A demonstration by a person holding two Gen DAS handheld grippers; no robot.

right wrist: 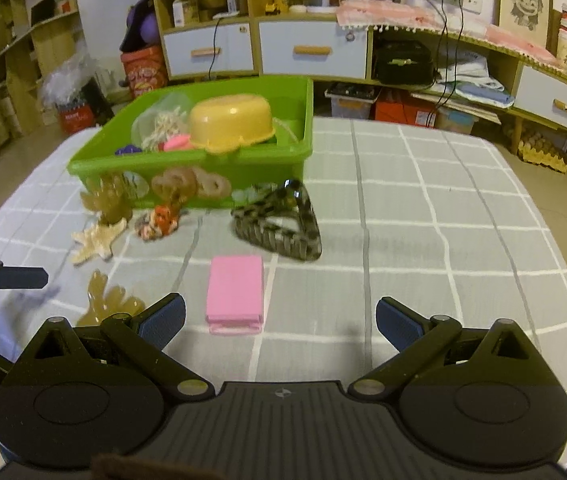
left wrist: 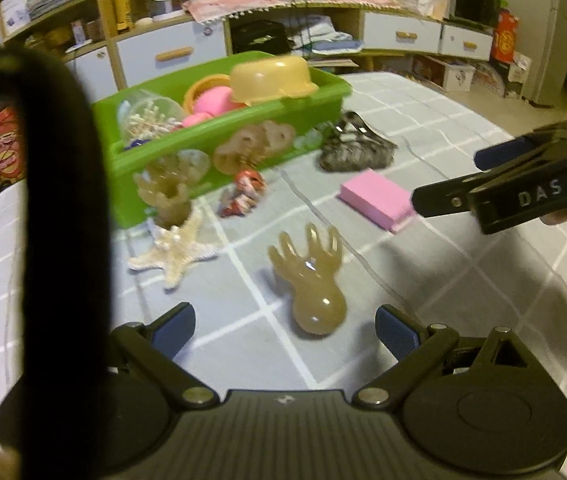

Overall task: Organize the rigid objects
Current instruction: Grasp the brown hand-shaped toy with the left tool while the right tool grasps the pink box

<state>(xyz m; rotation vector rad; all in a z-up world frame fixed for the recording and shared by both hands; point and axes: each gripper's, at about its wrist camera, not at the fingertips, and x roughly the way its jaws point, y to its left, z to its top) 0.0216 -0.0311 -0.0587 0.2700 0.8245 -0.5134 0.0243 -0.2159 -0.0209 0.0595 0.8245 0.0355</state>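
Note:
A green bin (left wrist: 303, 136) (right wrist: 259, 168) holds an upturned yellow bowl (left wrist: 269, 78) (right wrist: 231, 122), pink pieces and a clear cup of sticks (left wrist: 149, 118). My left gripper (left wrist: 285, 326) is open and empty, with a tan octopus toy (left wrist: 311, 280) lying just ahead between its fingers. My right gripper (right wrist: 279, 320) is open and empty, just short of a pink block (right wrist: 235, 290) (left wrist: 377, 198). In front of the bin lie a starfish (left wrist: 175, 246) (right wrist: 97, 240), a tan coral piece (left wrist: 165, 196), a red figurine (left wrist: 245, 192) (right wrist: 161, 220) and a dark patterned clip (right wrist: 283, 220) (left wrist: 353, 150).
The table carries a grey checked cloth (right wrist: 423, 240). Cabinets, drawers and cluttered shelves (right wrist: 311, 52) stand behind it. A black strap (left wrist: 55, 200) hangs across the left of the left wrist view.

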